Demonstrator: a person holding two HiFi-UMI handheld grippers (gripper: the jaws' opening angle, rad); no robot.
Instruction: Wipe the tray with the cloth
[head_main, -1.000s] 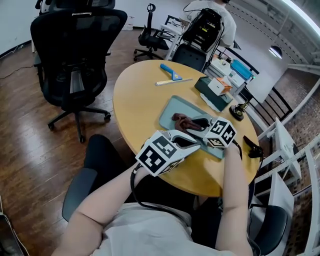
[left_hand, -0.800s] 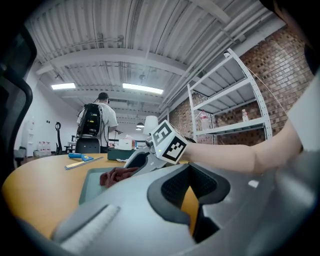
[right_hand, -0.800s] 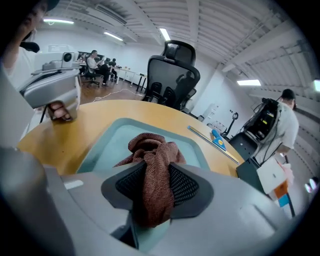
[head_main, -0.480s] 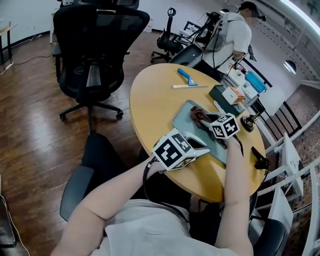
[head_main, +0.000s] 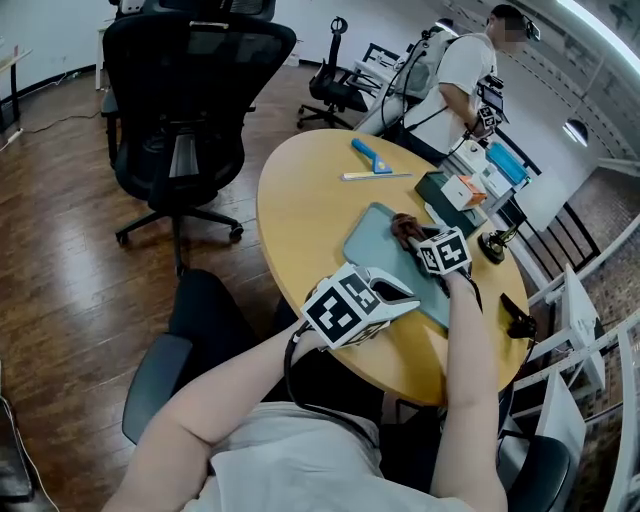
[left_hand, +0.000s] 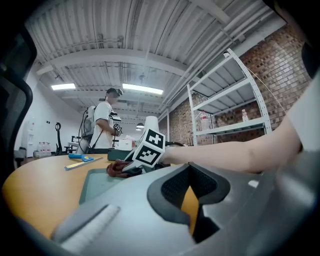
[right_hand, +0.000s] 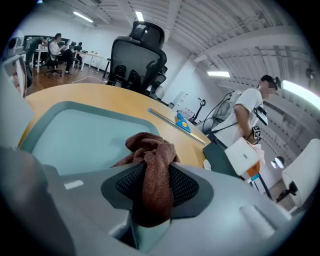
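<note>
A grey-green tray lies on the round wooden table. A brown cloth is bunched at the tray's far right part. My right gripper is shut on the cloth; in the right gripper view the cloth hangs between the jaws over the tray. My left gripper hovers at the tray's near edge, shut with nothing in it. From the left gripper view, the tray, the cloth and the right gripper's marker cube lie ahead.
A blue scraper and a ruler lie on the far side of the table. A dark box with a white-orange carton sits right of the tray. A person stands behind the table; a black chair is at left.
My right gripper has dragged the cloth from the tray's middle toward its far right part. The left gripper stays by the near edge. The head view has shifted.
</note>
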